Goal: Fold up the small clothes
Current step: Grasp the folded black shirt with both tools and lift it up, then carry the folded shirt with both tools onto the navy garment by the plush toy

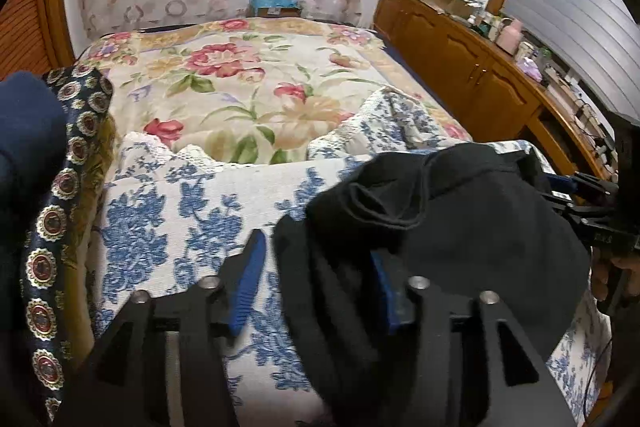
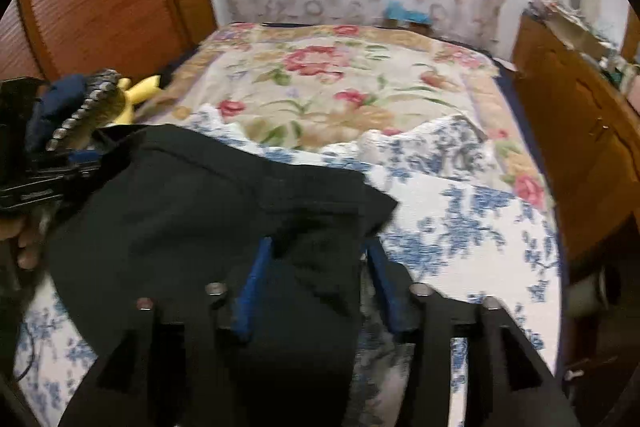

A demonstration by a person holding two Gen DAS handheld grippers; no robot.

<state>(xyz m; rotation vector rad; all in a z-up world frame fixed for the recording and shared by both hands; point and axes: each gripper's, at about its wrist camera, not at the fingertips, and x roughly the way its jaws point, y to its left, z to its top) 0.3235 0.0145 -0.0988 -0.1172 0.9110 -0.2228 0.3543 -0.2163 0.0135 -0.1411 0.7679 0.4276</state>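
The black garment (image 1: 460,227) lies in a loose, rumpled heap on the blue-and-white floral cover (image 1: 168,211), directly ahead of both tools and running back under them.

The main risk is an uneven fold. The cloth is bunched, with a doubled rim showing near its far edge, so a bite taken now could catch two layers on one side and one on the other; lifted that way, the garment would twist or drop a corner. A second risk is snagging the floral cover along with the dark fabric, since the two lie flat against each other under the fingertips.

In the left wrist view, the left gripper (image 1: 316,271) stands partly open: its left blue finger is out over bare floral cover, while the right finger is buried against a strip of black cloth that runs between the jaws. I judge the pads are not pressing on it, though blur makes that uncertain.

In the right wrist view, the right gripper (image 2: 316,283) is also about half open, straddling a tongue of the garment that fills most of the gap; the cloth looks slack rather than pinched.

Each tool shows at the other's outer edge, near the garment's flank. Beyond it lie the floral blanket (image 1: 256,95) and, to the right, a wooden cabinet (image 1: 472,67).
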